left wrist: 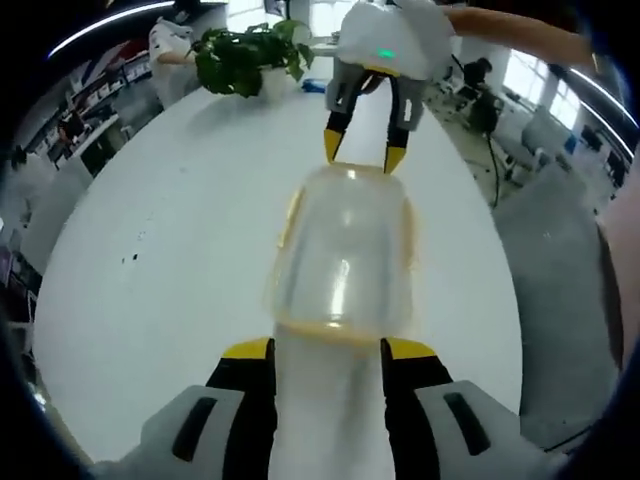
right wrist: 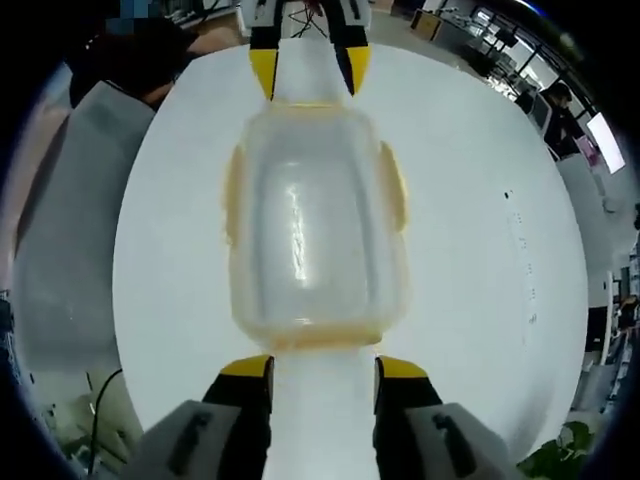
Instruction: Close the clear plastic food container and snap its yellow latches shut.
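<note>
A clear plastic food container (left wrist: 345, 255) (right wrist: 315, 225) lies on the white round table (left wrist: 170, 250) (right wrist: 480, 200), lid side up. Yellow latches (right wrist: 395, 185) (left wrist: 290, 215) run along its long sides, and there is a yellow strip at the near end in each view. My left gripper (left wrist: 328, 350) (right wrist: 309, 70) is open at one short end of the container. At the opposite short end my right gripper (right wrist: 324, 367) (left wrist: 364, 152) is also open, its yellow tips just off the rim. Neither holds anything. Whether the latches are snapped down, I cannot tell.
A potted green plant (left wrist: 250, 55) stands at the table's far edge in the left gripper view. A person's arm (left wrist: 520, 35) reaches in behind the right gripper. Grey floor (left wrist: 560, 290) and office desks surround the table. A dark-clothed person (right wrist: 130, 55) is beside the table.
</note>
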`<act>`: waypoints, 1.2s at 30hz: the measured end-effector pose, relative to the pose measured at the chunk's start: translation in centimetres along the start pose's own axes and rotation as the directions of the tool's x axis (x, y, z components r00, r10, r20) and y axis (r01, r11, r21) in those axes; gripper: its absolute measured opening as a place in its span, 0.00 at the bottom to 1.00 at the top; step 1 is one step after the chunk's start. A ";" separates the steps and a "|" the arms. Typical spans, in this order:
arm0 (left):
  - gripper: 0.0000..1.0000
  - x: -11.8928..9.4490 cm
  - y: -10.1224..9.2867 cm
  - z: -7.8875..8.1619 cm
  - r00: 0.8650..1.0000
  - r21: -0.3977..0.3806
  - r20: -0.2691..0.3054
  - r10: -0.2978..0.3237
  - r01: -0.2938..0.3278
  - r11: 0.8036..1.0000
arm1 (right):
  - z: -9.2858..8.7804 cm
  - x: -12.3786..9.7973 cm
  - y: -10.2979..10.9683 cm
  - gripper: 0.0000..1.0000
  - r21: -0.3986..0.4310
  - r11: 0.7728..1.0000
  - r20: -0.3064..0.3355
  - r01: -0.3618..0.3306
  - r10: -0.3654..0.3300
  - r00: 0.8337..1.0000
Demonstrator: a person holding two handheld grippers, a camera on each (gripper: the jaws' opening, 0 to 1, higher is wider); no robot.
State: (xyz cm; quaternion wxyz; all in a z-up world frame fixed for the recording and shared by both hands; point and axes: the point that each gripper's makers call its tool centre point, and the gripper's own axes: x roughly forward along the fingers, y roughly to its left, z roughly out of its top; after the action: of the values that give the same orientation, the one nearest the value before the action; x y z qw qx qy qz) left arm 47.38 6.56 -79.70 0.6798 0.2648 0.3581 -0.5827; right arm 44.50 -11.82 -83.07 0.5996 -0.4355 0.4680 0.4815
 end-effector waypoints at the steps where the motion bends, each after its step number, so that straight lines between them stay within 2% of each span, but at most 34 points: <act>1: 0.40 -0.1 0.1 0.1 1.000 -0.040 0.015 0.006 -0.005 0.999 | 0.1 -0.3 -0.3 0.37 0.017 1.000 0.010 0.010 -0.010 1.000; 4: 0.39 -0.3 0.5 0.6 0.998 -0.125 0.059 0.039 -0.031 0.992 | 0.5 -0.7 -0.6 0.38 0.083 0.996 0.041 0.022 -0.025 0.999; 8: 0.38 0.0 0.7 0.5 0.993 -0.244 0.100 0.070 -0.043 0.969 | 0.4 -1.5 -1.1 0.36 0.175 0.984 0.060 0.039 -0.050 0.997; 12: 0.37 0.6 0.5 -0.1 0.990 -0.310 0.110 0.084 -0.046 0.950 | 0.5 -2.0 -1.1 0.34 0.243 0.970 0.087 0.025 -0.048 0.995; 15: 0.35 1.1 0.7 -0.5 0.986 -0.382 0.123 0.114 -0.059 0.922 | 1.7 -2.3 -1.1 0.32 0.381 0.925 0.172 -0.002 -0.068 0.983; 16: 0.35 1.3 0.6 -0.6 0.986 -0.376 0.120 0.112 -0.059 0.925 | 2.1 -2.2 -1.1 0.31 0.435 0.900 0.202 -0.020 -0.076 0.977; 18: 0.35 1.5 0.3 -0.5 0.987 -0.381 0.122 0.107 -0.052 0.923 | 2.6 -2.0 -0.9 0.31 0.460 0.887 0.233 -0.043 -0.074 0.970; 19: 0.34 1.6 0.3 -0.6 0.987 -0.381 0.119 0.107 -0.054 0.923 | 2.6 -1.9 -0.9 0.31 0.454 0.890 0.233 -0.041 -0.075 0.970; 20: 0.35 1.6 0.3 -0.6 0.988 -0.378 0.114 0.107 -0.056 0.924 | 2.6 -1.7 -0.7 0.31 0.468 0.882 0.231 -0.046 -0.072 0.970; 23: 0.34 1.6 0.4 -0.4 0.985 -0.400 0.127 0.115 -0.056 0.915 | 2.4 -1.1 -0.4 0.31 0.537 0.840 0.231 -0.074 -0.062 0.971; 24: 0.33 1.6 0.5 -0.4 0.985 -0.406 0.128 0.116 -0.054 0.912 | 2.8 -1.2 -0.7 0.30 0.578 0.811 0.263 -0.091 -0.080 0.961; 25: 0.33 1.8 0.4 -0.5 0.985 -0.418 0.133 0.112 -0.047 0.907 | 2.7 -1.2 -1.0 0.30 0.603 0.793 0.269 -0.091 -0.095 0.958; 26: 0.32 1.8 0.2 -0.4 0.985 -0.425 0.137 0.105 -0.037 0.904 | 2.4 -1.1 -0.9 0.30 0.600 0.795 0.262 -0.094 -0.084 0.961; 32: 0.30 2.4 -0.2 0.0 0.981 -0.483 0.164 0.102 -0.011 0.875 | 2.4 -0.9 -0.6 0.29 0.692 0.699 0.306 -0.178 -0.061 0.950; 33: 0.30 2.5 -0.2 0.0 0.980 -0.484 0.168 0.104 -0.010 0.875 | 2.4 -0.8 -0.6 0.29 0.691 0.699 0.313 -0.185 -0.059 0.948; 36: 0.30 2.4 -0.2 -0.1 0.980 -0.498 0.167 0.107 -0.010 0.867 | 2.6 -0.7 -0.5 0.30 0.707 0.675 0.333 -0.209 -0.057 0.941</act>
State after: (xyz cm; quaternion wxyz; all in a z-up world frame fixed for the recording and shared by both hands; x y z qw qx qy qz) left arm 47.33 5.12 -81.67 0.7730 0.0363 0.4209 -0.4733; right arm 45.29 -9.51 -81.89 0.7716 -0.0519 0.5329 0.3435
